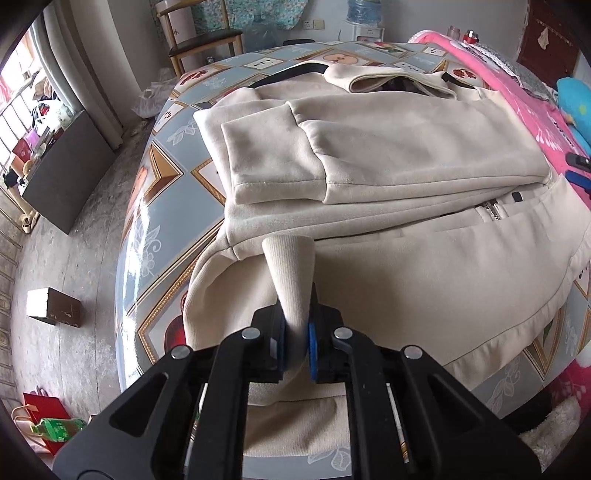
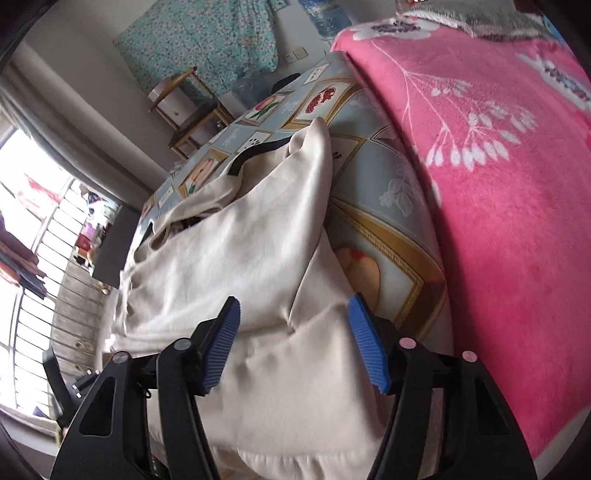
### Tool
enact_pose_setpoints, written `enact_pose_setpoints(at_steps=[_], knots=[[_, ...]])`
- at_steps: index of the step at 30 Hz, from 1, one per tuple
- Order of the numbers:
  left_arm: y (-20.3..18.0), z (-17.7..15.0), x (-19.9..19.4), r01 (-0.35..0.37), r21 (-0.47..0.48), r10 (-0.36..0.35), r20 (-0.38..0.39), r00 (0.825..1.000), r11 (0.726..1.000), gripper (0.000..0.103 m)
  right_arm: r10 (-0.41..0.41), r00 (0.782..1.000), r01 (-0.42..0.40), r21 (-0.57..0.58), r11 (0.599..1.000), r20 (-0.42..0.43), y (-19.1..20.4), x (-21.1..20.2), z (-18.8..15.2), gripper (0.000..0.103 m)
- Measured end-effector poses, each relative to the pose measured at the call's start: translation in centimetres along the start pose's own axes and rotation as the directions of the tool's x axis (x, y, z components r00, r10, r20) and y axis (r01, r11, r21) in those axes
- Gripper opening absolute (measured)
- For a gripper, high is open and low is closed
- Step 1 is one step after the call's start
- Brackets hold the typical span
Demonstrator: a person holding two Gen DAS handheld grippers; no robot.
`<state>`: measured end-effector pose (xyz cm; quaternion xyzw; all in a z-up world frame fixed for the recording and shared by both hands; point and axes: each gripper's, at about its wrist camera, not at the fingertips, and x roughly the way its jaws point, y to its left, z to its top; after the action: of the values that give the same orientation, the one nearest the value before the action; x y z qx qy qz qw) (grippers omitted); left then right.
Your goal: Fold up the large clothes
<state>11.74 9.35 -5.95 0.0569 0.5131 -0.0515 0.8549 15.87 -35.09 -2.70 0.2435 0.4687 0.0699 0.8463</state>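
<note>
A large cream jacket (image 1: 388,155) lies spread on the patterned table (image 1: 166,206), its sleeves folded across the body and its zipper (image 1: 493,210) showing at the right. My left gripper (image 1: 295,332) is shut on a ribbed cuff or hem piece (image 1: 290,273) of the jacket at its near edge, lifted off the cloth. In the right wrist view the same jacket (image 2: 240,251) fills the middle. My right gripper (image 2: 293,336) is open, its blue pads (image 2: 365,339) spread just above the cream fabric near the jacket's right edge, holding nothing.
A pink flowered blanket (image 2: 498,184) lies along the table's right side. A wooden chair (image 1: 203,33) stands beyond the far end. On the floor at the left are a dark cabinet (image 1: 74,166), a small box (image 1: 53,301) and a red bag (image 1: 44,413).
</note>
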Motion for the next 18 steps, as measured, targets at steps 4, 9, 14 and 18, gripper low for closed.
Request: enact_pose_setpoints(at_steps=[4, 9, 14, 18], knots=[[-0.2, 0.0, 0.0, -0.007, 0.005, 0.007, -0.001, 1.000, 1.000, 0.009, 0.037, 0.999, -0.036, 0.072, 0.997, -0.020, -1.6, 1.0, 1.7, 0.056], [-0.2, 0.0, 0.0, -0.006, -0.003, 0.006, -0.003, 1.000, 1.000, 0.009, 0.068, 0.993, -0.056, 0.117, 0.991, -0.100, -3.0, 2.0, 1.1, 0.056], [-0.2, 0.0, 0.1, -0.011, 0.003, 0.011, -0.003, 1.000, 1.000, 0.009, 0.137, 0.979, -0.121, 0.110, 0.987, -0.153, -2.9, 1.4, -0.3, 0.056], [-0.3, 0.0, 0.1, -0.013, 0.002, 0.013, -0.005, 1.000, 1.000, 0.009, 0.200, 0.965, -0.184, 0.106, 0.977, -0.170, -2.8, 0.7, -0.5, 0.056]])
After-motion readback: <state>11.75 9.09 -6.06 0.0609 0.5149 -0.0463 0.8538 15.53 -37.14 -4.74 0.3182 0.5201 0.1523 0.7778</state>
